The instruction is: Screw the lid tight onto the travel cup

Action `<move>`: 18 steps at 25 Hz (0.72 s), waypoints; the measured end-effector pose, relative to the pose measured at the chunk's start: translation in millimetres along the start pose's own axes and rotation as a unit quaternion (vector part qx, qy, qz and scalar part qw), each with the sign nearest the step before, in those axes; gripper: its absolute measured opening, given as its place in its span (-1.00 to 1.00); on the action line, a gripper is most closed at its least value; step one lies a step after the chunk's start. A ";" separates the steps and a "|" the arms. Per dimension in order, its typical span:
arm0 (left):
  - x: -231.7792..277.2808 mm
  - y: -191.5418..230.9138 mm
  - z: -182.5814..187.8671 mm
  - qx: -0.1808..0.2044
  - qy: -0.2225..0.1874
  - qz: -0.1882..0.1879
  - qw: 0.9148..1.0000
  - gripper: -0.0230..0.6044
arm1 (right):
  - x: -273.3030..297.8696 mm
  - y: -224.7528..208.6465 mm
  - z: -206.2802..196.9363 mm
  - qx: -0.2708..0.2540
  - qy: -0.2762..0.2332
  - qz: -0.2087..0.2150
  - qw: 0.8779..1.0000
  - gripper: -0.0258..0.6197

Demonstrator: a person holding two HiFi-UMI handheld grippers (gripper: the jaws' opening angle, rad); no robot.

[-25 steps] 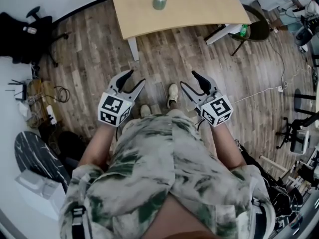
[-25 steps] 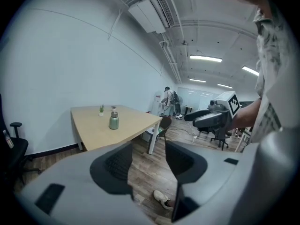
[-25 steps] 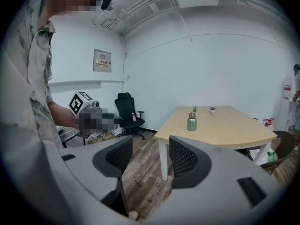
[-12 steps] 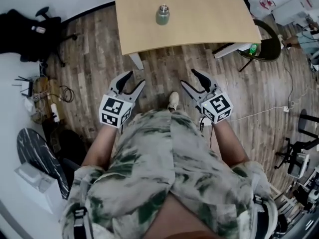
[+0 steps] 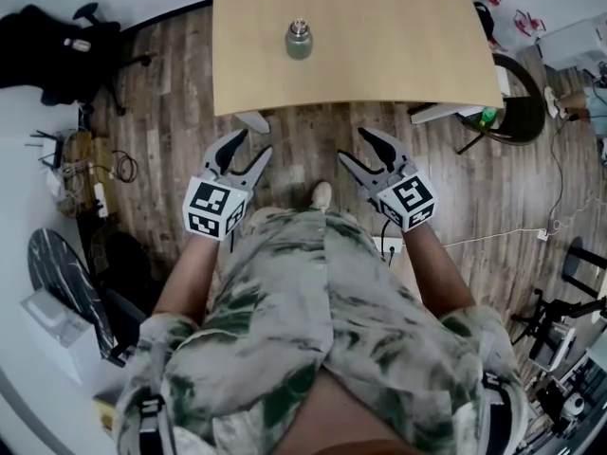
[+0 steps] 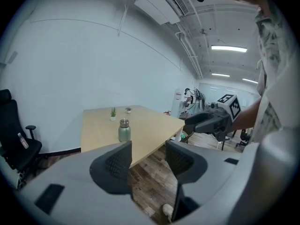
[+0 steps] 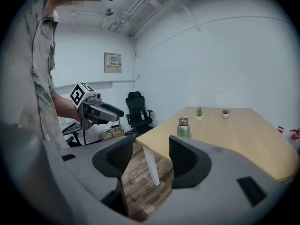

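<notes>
I am looking into an office that doubles as a lab. A pale wooden table (image 5: 379,55) stands on wood-plank flooring (image 5: 171,102) between plain white walls. A black swivel office chair (image 7: 137,109) sits at the left, near tangled cables (image 5: 114,171) on the floor. Strip lights (image 6: 228,48) and bare pipes (image 6: 187,41) run overhead. Equipment stands (image 5: 569,263) crowd the right side.

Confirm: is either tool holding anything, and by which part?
Nothing is held. The left tool and right tool are both open and empty, over the floor; the travel cup stands untouched on the table.
</notes>
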State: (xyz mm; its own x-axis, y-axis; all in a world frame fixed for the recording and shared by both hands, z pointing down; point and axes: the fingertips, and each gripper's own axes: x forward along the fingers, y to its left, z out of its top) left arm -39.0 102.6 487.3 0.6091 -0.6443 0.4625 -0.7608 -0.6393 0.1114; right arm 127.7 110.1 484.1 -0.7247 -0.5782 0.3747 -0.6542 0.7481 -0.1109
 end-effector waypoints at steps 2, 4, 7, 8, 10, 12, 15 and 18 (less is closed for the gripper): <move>9.4 -2.1 5.8 -0.001 0.000 0.008 1.000 -0.23 | -0.4 -11.8 -2.9 -0.001 0.000 0.009 1.000 -0.12; 17.0 -2.3 11.7 -0.004 -0.001 0.016 1.000 -0.23 | 0.4 -22.1 -4.4 -0.001 0.001 0.016 1.000 -0.12; 25.1 -1.7 15.2 -0.008 0.005 0.024 1.000 -0.23 | 2.4 -33.7 -7.5 0.002 0.002 0.022 1.000 -0.12; 27.3 -0.8 15.8 -0.007 0.007 0.023 1.000 -0.23 | 4.3 -36.5 -8.3 0.005 0.001 0.022 1.000 -0.12; 32.0 3.8 17.2 -0.004 0.010 0.018 1.000 -0.23 | 11.4 -41.2 -7.5 0.009 -0.001 0.020 1.000 -0.12; 37.3 11.5 18.9 -0.001 0.013 0.011 1.000 -0.23 | 21.0 -45.0 -3.7 0.010 -0.003 0.017 1.000 -0.12; 47.7 24.6 26.7 0.005 0.011 -0.003 1.000 -0.23 | 37.0 -51.3 3.9 0.008 -0.002 0.008 1.000 -0.12; 57.6 40.5 39.2 0.015 0.004 -0.021 1.000 -0.23 | 53.0 -57.6 9.4 0.012 0.001 -0.004 1.000 -0.11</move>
State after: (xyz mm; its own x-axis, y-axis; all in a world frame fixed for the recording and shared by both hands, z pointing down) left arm -25.9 23.1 484.1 0.6388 -0.6132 0.4646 -0.7275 -0.6779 0.1055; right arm 125.0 33.3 501.6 -0.7182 -0.5840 0.3783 -0.6656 0.7351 -0.1288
